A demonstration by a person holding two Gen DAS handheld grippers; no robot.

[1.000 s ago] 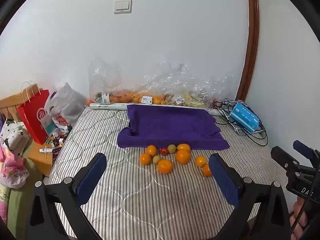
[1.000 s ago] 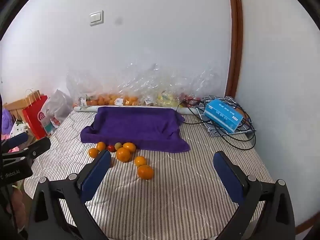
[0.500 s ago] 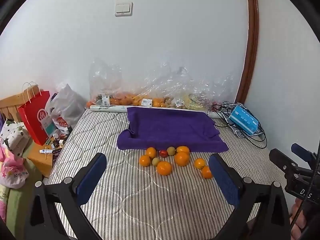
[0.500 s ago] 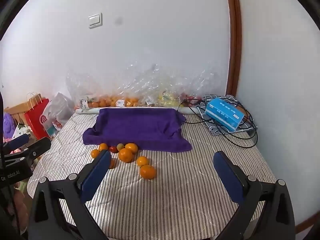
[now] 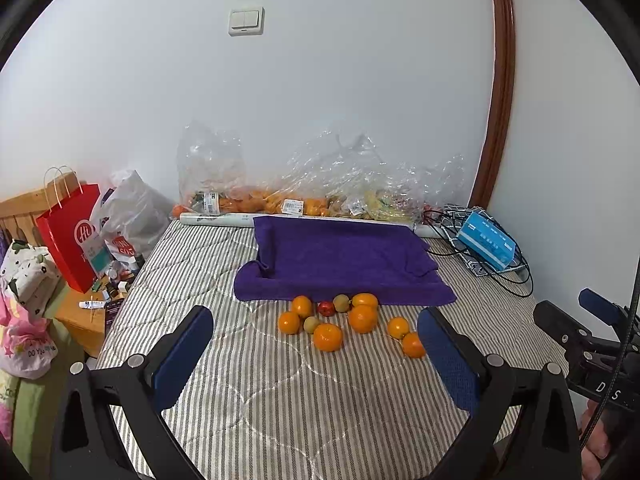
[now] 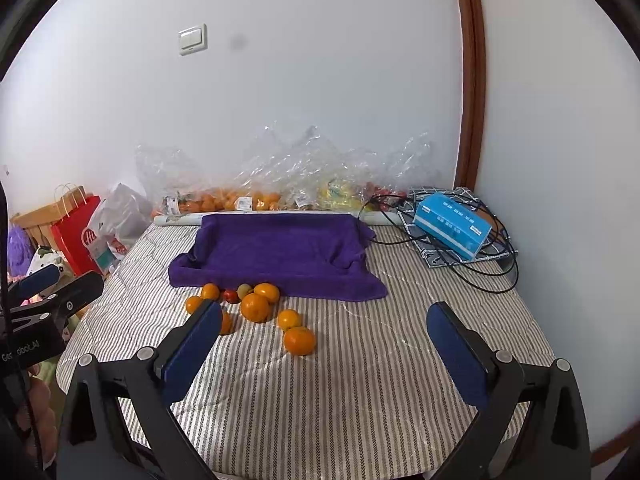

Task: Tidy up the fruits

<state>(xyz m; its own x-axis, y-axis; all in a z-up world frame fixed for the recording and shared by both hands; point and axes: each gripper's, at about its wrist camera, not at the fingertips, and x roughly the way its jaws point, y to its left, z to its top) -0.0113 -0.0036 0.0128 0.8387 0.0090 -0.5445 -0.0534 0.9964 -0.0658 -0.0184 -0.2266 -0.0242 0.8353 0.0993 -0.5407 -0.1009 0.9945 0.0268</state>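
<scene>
Both claws held wide apart, nothing gripped, fruits loose on the striped mattress.

Largest first: the mattress (image 5: 320, 400) is seen a little lower in both views than a second ago, more wall shown above it. The purple towel (image 5: 340, 264) is laid flat at the far side, unchanged. The fruit cluster (image 5: 344, 322) sits just in front of the towel edge, unmoved: oranges, one red fruit, two greenish ones. Left claw (image 5: 316, 352) and right claw (image 6: 324, 344) are kept above the near mattress, apart from the fruit. In the right view one orange (image 6: 225, 322) is partly hidden behind the left finger (image 6: 192, 352). Bagged fruit (image 5: 304, 204) by the wall is blurred under plastic, kinds hard to tell.
</scene>
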